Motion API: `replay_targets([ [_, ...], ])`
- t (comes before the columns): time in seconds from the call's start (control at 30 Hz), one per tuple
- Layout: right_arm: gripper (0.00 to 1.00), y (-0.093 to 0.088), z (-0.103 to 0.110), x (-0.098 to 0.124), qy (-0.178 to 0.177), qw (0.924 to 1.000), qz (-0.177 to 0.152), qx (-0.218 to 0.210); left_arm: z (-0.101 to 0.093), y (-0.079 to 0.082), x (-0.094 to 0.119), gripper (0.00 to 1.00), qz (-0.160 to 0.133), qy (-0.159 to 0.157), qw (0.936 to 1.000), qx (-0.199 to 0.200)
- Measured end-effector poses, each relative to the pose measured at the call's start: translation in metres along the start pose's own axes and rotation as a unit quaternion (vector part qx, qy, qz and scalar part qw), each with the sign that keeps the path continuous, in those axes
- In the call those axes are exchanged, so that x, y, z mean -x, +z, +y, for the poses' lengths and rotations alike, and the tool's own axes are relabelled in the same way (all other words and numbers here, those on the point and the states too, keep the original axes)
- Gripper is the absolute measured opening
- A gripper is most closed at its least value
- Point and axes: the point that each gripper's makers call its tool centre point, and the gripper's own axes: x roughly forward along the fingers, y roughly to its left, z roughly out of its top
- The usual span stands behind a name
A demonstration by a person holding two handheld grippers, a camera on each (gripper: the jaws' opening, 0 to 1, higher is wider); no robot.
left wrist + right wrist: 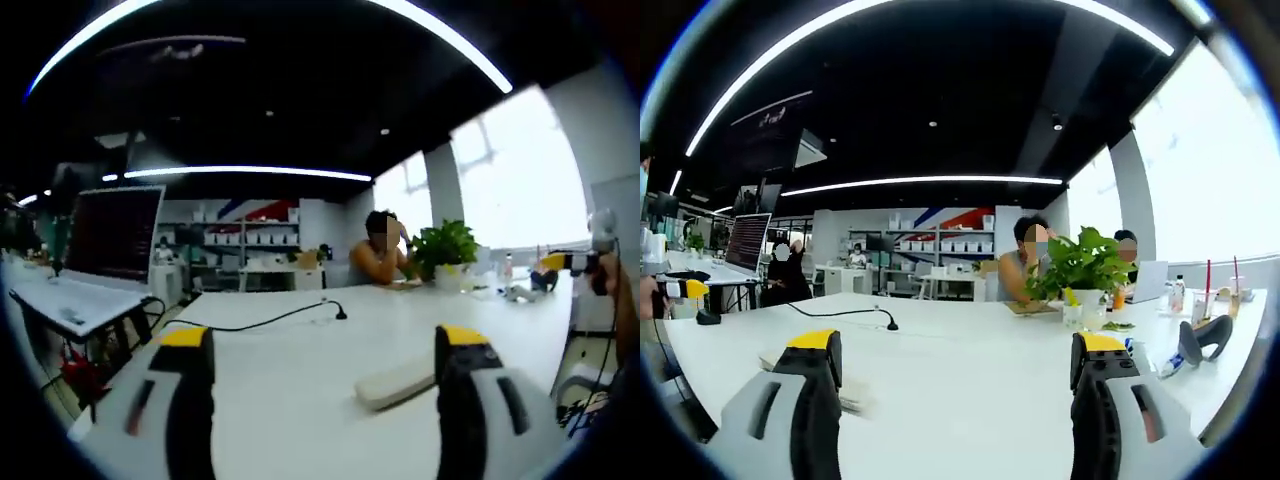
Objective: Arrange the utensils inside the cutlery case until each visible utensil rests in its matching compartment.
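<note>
On the white table [300,340] lay a pale case [395,381], contents unclear, left gripper [325,365] and right gripper [955,375] both spread wide, holding nothing.

**Pale case lying flat on the desk, near your edge**

In your left gripper view, the cutlery case [393,383] is a cream, oblong, low thing with rounded ends. It lies flat on the white desk [300,345], close to the edge nearest you, its long side running slantwise. One end is hidden from you. You cannot tell whether it is open. In your right gripper view, a pale blurred shape [854,401] sits near that same edge; it is too smeared to identify.
</note>
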Motion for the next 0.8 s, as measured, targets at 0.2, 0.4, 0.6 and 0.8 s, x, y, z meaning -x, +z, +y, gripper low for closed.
replay_targets([
  [0.2,0.99,-0.008,-0.002,-0.003,0.002,0.9998,0.015,0.009,-0.002,-0.003,0.004,0.99,0.006,-0.002,0.9999,-0.015],
  [0.4,0.99,-0.014,-0.007,-0.005,0.001,0.9998,0.022,0.002,-0.002,-0.003,0.002,0.99,0.009,-0.003,0.9998,-0.018],
  [0.6,0.99,-0.018,-0.015,-0.008,-0.012,0.9995,0.029,0.007,-0.002,-0.005,0.0,0.99,0.013,0.0,0.9996,-0.024],
  [0.8,0.99,-0.02,-0.015,-0.008,-0.011,0.9994,0.032,0.007,-0.001,-0.008,0.001,1.0,0.019,0.001,0.9993,-0.032],
])
